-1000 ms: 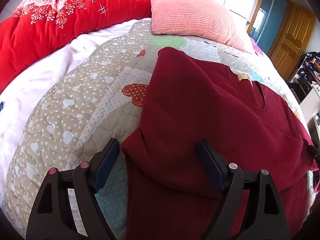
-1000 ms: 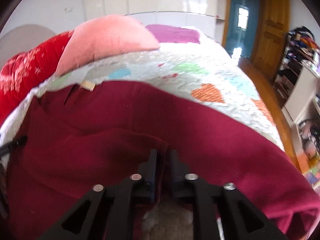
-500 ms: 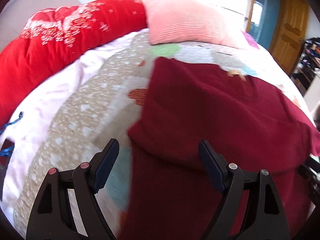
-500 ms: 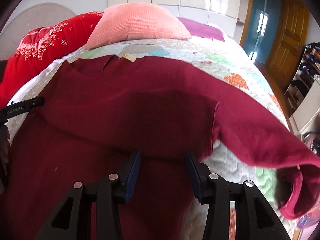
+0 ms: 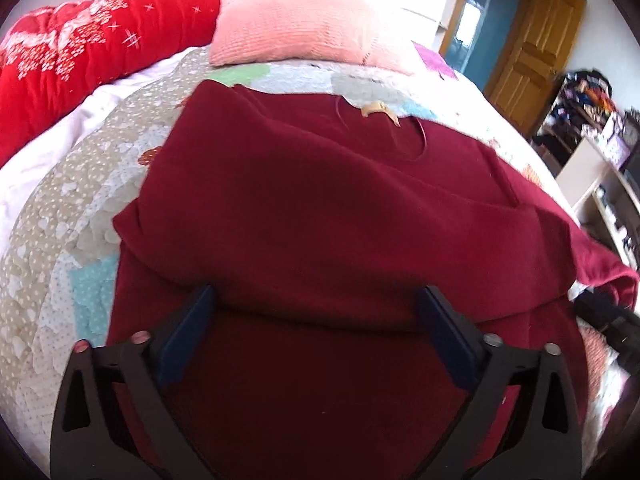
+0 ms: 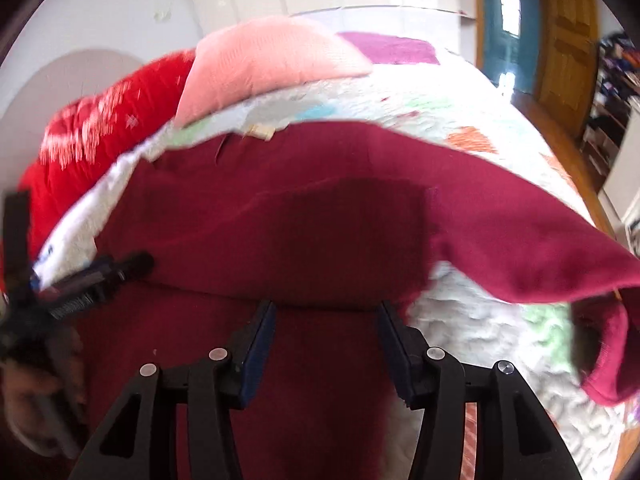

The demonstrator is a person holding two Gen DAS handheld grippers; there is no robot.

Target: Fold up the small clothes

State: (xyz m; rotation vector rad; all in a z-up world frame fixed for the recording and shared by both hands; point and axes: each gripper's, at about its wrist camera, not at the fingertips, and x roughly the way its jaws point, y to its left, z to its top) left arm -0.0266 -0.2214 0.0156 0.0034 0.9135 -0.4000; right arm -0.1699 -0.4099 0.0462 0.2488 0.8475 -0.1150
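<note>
The left claw is held wide open with nothing in it. The right claw is open too and empty. Both hang just over the dark red top, which is spread on the patchwork quilt, neck toward the pink pillow. A fold edge runs sideways right in front of both claws. The loose sleeve off to the right is shown best in the right view, so the right claw is judged nearer to it.
</note>
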